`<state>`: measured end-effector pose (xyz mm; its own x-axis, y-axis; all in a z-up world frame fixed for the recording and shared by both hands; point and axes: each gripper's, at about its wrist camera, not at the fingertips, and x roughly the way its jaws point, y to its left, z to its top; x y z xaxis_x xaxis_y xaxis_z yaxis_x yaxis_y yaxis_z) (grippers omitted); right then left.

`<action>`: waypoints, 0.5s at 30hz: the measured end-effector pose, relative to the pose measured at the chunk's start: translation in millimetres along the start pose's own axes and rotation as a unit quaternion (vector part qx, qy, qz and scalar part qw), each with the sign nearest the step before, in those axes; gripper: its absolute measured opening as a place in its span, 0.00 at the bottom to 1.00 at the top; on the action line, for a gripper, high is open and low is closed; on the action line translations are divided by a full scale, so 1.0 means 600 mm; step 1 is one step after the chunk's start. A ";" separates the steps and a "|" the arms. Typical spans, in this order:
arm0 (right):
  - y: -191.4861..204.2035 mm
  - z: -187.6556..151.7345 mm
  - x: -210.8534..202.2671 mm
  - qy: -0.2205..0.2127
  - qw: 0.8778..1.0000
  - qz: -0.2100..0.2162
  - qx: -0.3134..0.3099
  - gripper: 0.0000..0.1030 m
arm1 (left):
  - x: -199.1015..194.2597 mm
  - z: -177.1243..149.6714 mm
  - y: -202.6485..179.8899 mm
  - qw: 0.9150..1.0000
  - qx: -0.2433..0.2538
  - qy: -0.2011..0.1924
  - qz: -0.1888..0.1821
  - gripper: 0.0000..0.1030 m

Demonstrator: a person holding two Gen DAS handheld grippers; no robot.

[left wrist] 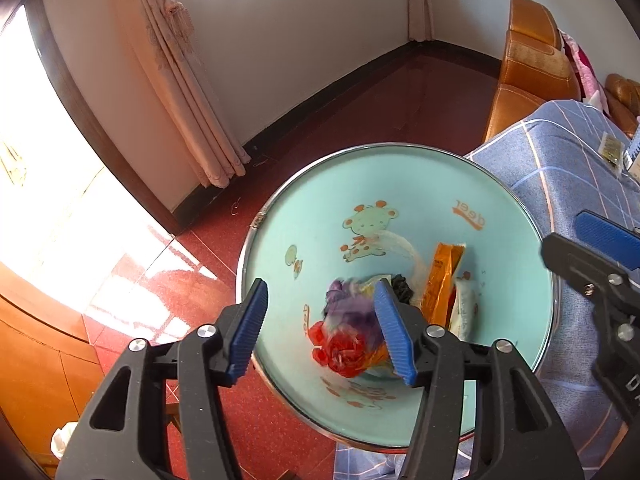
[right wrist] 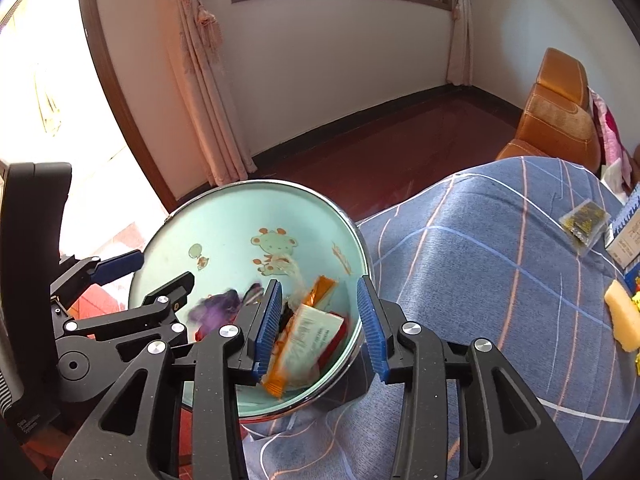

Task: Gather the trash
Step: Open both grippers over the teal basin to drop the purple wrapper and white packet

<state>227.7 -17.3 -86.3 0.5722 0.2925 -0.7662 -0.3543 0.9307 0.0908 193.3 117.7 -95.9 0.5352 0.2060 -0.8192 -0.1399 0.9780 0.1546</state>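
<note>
A mint-green trash bin (left wrist: pixel 400 184) with cartoon deer and a chrome rim stands on the red floor beside the blue plaid cloth; it also shows in the right wrist view (right wrist: pixel 224 224). Inside lie wrappers: a blurred purple and red one (left wrist: pixel 348 328), an orange packet (left wrist: pixel 444 280) and a white-orange packet (right wrist: pixel 308 340). My left gripper (left wrist: pixel 326 328) is open above the bin's left side, empty. My right gripper (right wrist: pixel 320 324) is open above the bin's right rim, empty. More trash stays on the cloth: a dark-yellow sachet (right wrist: pixel 584 220) and a yellow piece (right wrist: pixel 624 320).
The blue plaid cloth (right wrist: pixel 500 280) covers a table to the right of the bin. A small box (right wrist: pixel 628 236) lies at its right edge. An orange leather sofa (right wrist: pixel 560 120) stands behind. Curtains (left wrist: pixel 180 92) and a sunlit doorway are at the left.
</note>
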 end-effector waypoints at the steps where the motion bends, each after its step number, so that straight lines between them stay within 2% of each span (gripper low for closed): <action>1: -0.003 0.000 -0.004 -0.003 1.000 -0.002 0.004 0.38 | -0.003 0.000 0.003 1.000 -0.004 -0.002 0.006 0.59; 4: -0.016 -0.001 -0.035 -0.025 0.999 -0.013 0.018 0.38 | -0.012 -0.002 0.010 1.000 -0.013 -0.007 0.024 0.62; 6: -0.022 -0.004 -0.063 -0.049 0.998 -0.024 0.025 0.40 | -0.021 -0.003 0.013 0.999 -0.025 -0.011 0.028 0.69; 8: -0.028 -0.013 -0.084 -0.071 0.996 -0.031 0.033 0.54 | -0.030 -0.004 0.011 0.999 -0.029 -0.015 0.026 0.71; 9: -0.031 -0.018 -0.092 -0.079 0.996 -0.036 0.036 0.67 | -0.038 -0.005 0.007 0.999 -0.028 -0.019 0.027 0.75; 10: -0.035 -0.023 -0.098 -0.082 0.995 -0.044 0.038 0.71 | -0.046 -0.007 0.002 0.999 -0.026 -0.025 0.028 0.77; 12: -0.042 -0.034 -0.109 -0.085 0.994 -0.052 0.041 0.72 | -0.064 -0.011 -0.011 0.999 -0.022 -0.037 0.032 0.86; 15: -0.066 -0.052 -0.133 -0.086 0.993 -0.059 0.059 0.77 | -0.087 -0.016 -0.031 0.998 -0.019 -0.047 0.028 0.91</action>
<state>172.9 -84.1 -48.5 0.7257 0.2039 -0.6571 -0.1945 0.9769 0.0883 160.0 88.5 -61.4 0.6011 0.2637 -0.7544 -0.2020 0.9635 0.1758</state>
